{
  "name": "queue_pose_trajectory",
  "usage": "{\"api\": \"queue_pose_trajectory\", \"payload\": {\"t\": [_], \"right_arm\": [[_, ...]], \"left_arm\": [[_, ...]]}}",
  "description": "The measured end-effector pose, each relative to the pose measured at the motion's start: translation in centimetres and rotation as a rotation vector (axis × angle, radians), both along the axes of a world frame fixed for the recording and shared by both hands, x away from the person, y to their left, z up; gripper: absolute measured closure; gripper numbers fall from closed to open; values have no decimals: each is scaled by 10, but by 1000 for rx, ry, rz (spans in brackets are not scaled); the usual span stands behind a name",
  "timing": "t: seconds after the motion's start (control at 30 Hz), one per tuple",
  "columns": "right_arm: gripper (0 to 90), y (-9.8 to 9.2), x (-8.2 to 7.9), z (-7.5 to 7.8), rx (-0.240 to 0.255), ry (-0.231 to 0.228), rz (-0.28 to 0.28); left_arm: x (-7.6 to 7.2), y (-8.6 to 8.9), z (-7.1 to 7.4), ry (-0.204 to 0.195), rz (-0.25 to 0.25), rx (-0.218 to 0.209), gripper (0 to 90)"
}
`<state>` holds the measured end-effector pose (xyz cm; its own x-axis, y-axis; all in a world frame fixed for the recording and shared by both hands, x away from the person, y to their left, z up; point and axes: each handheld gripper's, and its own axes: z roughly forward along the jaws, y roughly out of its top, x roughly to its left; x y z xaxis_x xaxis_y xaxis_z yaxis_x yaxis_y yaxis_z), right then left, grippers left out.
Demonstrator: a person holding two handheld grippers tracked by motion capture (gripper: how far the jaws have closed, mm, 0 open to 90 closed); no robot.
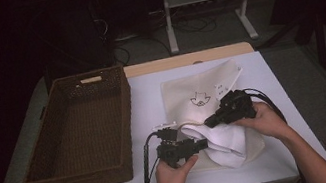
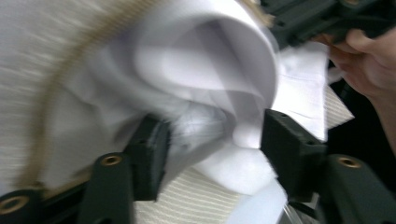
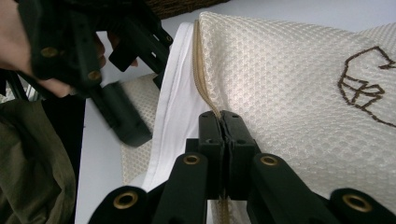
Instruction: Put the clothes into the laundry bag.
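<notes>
Stuffing white garment into mesh laundry bag | right gripper clamps zipper edge, holding mouth open | left gripper jaws apart, cloth loose between.

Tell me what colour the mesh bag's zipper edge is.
Tan, on the cream mesh bag; the right gripper view shows it best.

A cream mesh laundry bag lies flat on the white worktop, to the right of the basket. It carries a small dark embroidered figure (a line drawing). A white cloth sticks out of its zipped edge, crumpled and folded at the near side.
</notes>
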<state>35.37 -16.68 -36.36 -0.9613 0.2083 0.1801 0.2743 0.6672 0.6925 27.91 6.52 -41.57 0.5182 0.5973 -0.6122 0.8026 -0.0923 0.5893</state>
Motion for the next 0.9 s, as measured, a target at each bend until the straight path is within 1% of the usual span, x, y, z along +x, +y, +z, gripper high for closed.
{"api": "queue_pose_trajectory", "payload": {"t": [0.07,0.1,0.13,0.17,0.2,0.27,0.33,0.37,0.4,0.43,0.47,0.53,0.6,0.63,0.73,0.77,0.8,0.83,0.9], "right_arm": [[870,1,0,-1,-2,0,0],[870,1,1,-1,-3,0,1],[870,2,1,-1,-1,-2,3],[870,2,1,-1,0,-4,3],[870,2,1,-1,-1,-7,2],[870,3,1,-1,-3,-7,-2],[870,3,0,-1,-7,-7,1],[870,4,0,-1,-6,-13,1],[870,4,-1,0,-5,-16,1],[870,5,-1,0,-4,-17,1],[870,5,-1,1,-2,-17,0],[870,6,-1,4,-6,-21,3],[871,6,-3,7,-8,-31,8],[870,6,-4,10,-3,-37,7],[870,3,-7,17,14,-56,5],[871,2,-8,17,16,-57,-1],[870,1,-7,16,6,-57,-7],[869,0,-6,14,-10,-54,-13],[869,-1,-3,8,-30,-36,-26]], "left_arm": [[0,-3,0,-3,-1,10,351],[2,-3,0,2,4,12,351],[5,-4,-2,13,13,5,352],[8,-6,-4,23,24,9,363],[10,-6,-5,22,27,16,416],[15,-10,-11,38,38,19,489],[17,-13,-13,23,59,16,623],[18,-14,-13,21,69,5,676],[21,-15,-14,8,79,-4,743],[22,-16,-13,-1,96,-1,797],[23,-17,-13,-6,109,-1,817],[25,-19,-12,-24,138,5,830],[27,-18,-9,-36,170,-3,834],[29,-17,-8,-44,190,-14,836],[32,-17,-6,-70,230,-18,837],[34,-18,-7,-63,231,-22,837],[34,-19,-8,-62,228,-23,836],[34,-19,-8,-72,219,-17,835],[33,-18,-8,-71,192,0,818]]}}
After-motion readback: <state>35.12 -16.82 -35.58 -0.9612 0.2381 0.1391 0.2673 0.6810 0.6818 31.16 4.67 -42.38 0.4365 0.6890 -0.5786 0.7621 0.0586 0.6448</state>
